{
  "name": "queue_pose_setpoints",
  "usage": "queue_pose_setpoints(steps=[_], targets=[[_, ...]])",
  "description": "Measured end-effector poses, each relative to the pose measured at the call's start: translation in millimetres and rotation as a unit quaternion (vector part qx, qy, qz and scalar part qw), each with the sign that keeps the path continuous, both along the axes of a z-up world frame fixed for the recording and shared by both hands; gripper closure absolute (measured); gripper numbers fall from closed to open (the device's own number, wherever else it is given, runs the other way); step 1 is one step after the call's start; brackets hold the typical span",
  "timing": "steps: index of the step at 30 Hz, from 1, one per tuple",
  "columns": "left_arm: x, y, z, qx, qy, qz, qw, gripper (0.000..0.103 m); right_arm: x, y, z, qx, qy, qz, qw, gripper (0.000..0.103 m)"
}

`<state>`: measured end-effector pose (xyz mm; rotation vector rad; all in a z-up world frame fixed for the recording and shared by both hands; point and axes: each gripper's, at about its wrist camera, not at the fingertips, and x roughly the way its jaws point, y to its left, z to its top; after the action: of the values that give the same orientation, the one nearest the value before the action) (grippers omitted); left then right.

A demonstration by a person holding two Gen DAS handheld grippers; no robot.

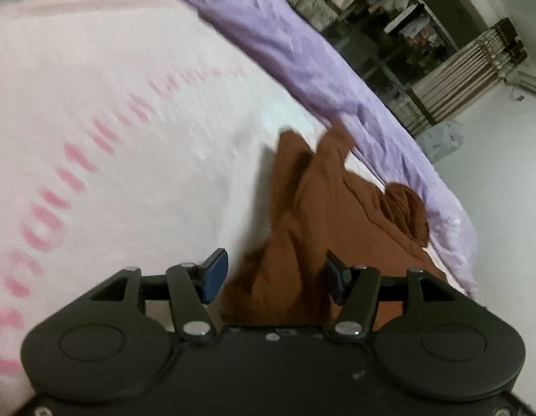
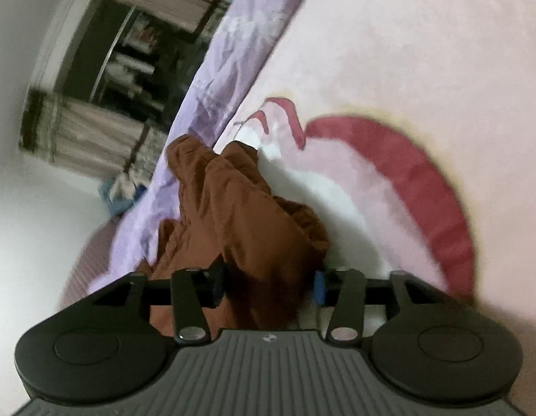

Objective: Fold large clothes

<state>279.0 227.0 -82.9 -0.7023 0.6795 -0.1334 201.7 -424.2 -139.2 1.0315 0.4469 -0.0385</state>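
Home bdrm, bed, curtains

A brown garment is seen bunched and draped over a pink bed cover, its far end reaching a lilac sheet along the bed's edge. The near part of the cloth is gathered between the blue-padded fingers of the right gripper, which are set apart on either side of the thick fold and appear pressed against it. A dark red curved shape is printed on the cover just beside the garment. Striped curtains and dark shelving are visible, blurred, beyond the bed
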Motion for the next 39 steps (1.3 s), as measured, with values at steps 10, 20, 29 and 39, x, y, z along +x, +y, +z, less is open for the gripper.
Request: queue_pose_setpoints(steps=[10, 20, 29, 39], targets=[[-19, -18, 67, 0.094, -0.098, 0.010, 0.9907, 0.048, -3, 31, 71, -0.243, 0.081, -0.081, 0.963, 0.041], [62, -112, 54, 0.207, -0.120, -0.060, 0.9692, 0.046, 72, 95, 107, -0.364, -0.034, 0.005, 0.931, 0.049], [104, -91, 8, 0.170, -0.054, -0.052, 0.9826, 0.050, 119, 74, 58, -0.349, 0.061, 0.005, 0.935, 0.076], [100, -84, 22, 0.151, -0.054, -0.036, 0.9864, 0.050, 97, 88, 70, -0.369, 0.045, -0.010, 0.928, 0.072]])
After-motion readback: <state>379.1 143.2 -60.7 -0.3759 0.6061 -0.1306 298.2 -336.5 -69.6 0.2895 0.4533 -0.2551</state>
